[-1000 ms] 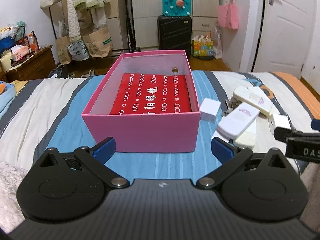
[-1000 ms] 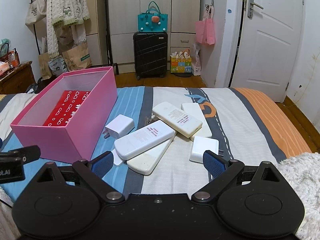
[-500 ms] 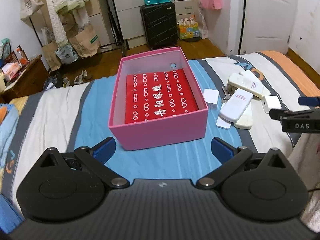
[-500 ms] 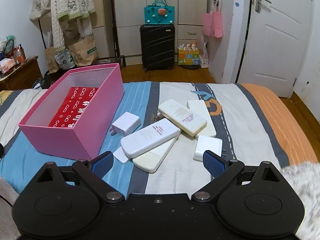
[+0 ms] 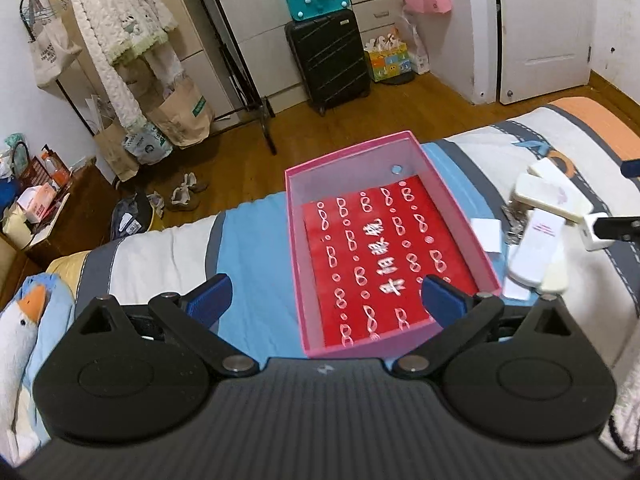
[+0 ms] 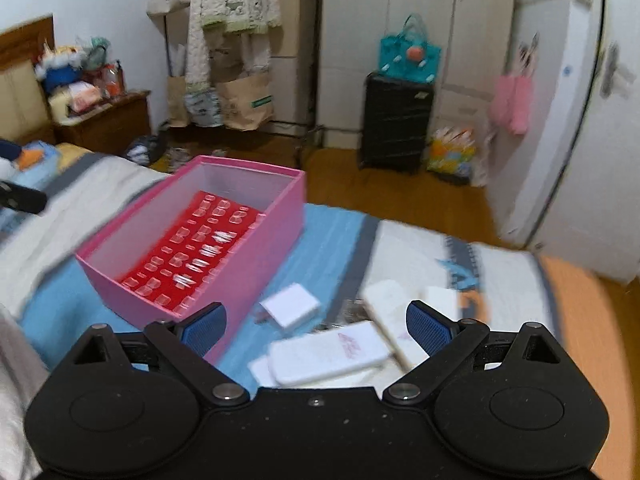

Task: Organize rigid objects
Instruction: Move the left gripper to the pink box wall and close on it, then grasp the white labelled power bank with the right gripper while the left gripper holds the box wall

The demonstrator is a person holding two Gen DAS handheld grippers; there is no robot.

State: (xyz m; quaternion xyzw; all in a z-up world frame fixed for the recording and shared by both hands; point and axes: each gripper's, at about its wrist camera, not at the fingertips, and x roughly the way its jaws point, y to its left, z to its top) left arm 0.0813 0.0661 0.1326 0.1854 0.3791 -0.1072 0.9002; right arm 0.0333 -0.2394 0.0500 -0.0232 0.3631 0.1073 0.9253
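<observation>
An open pink box (image 5: pixel 294 248) with a red patterned case (image 5: pixel 372 256) inside sits on the striped bed; it also shows in the right wrist view (image 6: pixel 256 236). Right of it lie several white remotes (image 5: pixel 536 248) and white chargers (image 5: pixel 486 234). My left gripper (image 5: pixel 326 300) is open and empty, held above the box's near end. My right gripper (image 6: pixel 316 326) is open and empty above the white remote (image 6: pixel 328 354), with a white charger (image 6: pixel 292 304) just beyond. The right gripper's finger (image 5: pixel 616 228) shows at the right edge of the left wrist view.
A plush duck pillow (image 5: pixel 28 320) lies at the bed's left. Beyond the bed are a wooden floor, a black suitcase (image 5: pixel 328 56), a clothes rack with bags (image 5: pixel 132 40), a wooden nightstand (image 5: pixel 48 216) and a white door (image 5: pixel 540 28).
Both grippers have risen and tilted down over the bed. The left one now looks down into the pink box. The right view has swung left and is blurred with motion.
</observation>
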